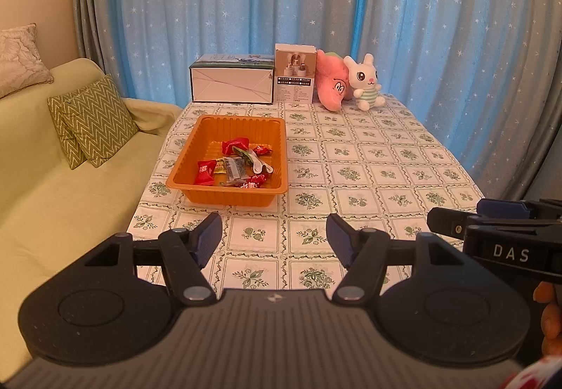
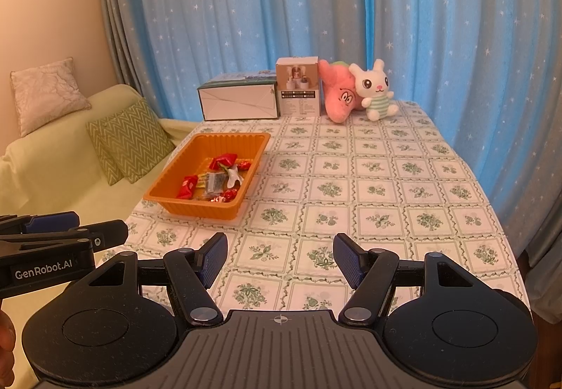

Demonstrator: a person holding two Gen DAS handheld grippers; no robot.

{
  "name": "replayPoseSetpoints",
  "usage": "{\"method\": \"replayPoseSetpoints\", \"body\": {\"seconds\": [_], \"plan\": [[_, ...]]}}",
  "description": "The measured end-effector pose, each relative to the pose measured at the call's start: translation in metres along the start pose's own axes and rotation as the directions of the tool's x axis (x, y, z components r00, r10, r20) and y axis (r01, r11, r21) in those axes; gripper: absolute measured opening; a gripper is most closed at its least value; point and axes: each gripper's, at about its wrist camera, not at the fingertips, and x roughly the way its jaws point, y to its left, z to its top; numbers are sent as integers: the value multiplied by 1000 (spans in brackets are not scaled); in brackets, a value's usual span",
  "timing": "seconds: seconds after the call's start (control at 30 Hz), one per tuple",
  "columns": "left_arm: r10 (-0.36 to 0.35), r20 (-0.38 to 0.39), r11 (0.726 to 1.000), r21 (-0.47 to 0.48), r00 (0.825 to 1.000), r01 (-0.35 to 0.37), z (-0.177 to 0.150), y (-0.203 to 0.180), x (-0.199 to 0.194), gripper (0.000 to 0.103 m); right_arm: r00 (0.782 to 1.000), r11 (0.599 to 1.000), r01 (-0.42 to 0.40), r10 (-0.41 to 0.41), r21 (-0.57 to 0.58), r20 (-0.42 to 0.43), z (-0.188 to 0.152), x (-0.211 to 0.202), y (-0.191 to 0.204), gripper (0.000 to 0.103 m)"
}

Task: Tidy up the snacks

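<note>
An orange plastic tray [image 1: 196,139] sits on the left side of the table, and shows in the right wrist view too [image 2: 175,167]. In it lie several wrapped snacks [image 1: 233,166], red, yellow and clear [image 2: 214,180]. My left gripper [image 1: 274,239] is open and empty, above the table's near edge, short of the tray. My right gripper [image 2: 280,260] is open and empty, above the near middle of the table. The right gripper shows at the right edge of the left wrist view [image 1: 491,224]. The left one shows at the left edge of the right wrist view [image 2: 70,231].
A white box [image 1: 232,81], a small carton [image 1: 294,74], a pink plush [image 1: 332,81] and a white rabbit plush [image 1: 365,81] stand along the table's far edge. A green sofa [image 1: 52,178] with cushions lies left of the table. Blue curtains [image 1: 316,2] hang behind.
</note>
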Motion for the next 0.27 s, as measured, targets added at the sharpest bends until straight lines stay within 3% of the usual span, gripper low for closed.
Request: {"method": "replayPoseSetpoints", "body": {"seconds": [0.27], "plan": [[-12, 7, 1000, -11, 1000, 12, -6, -1, 6, 64, 1000, 1000, 0, 0, 5, 4, -1, 1, -1, 67]]}}
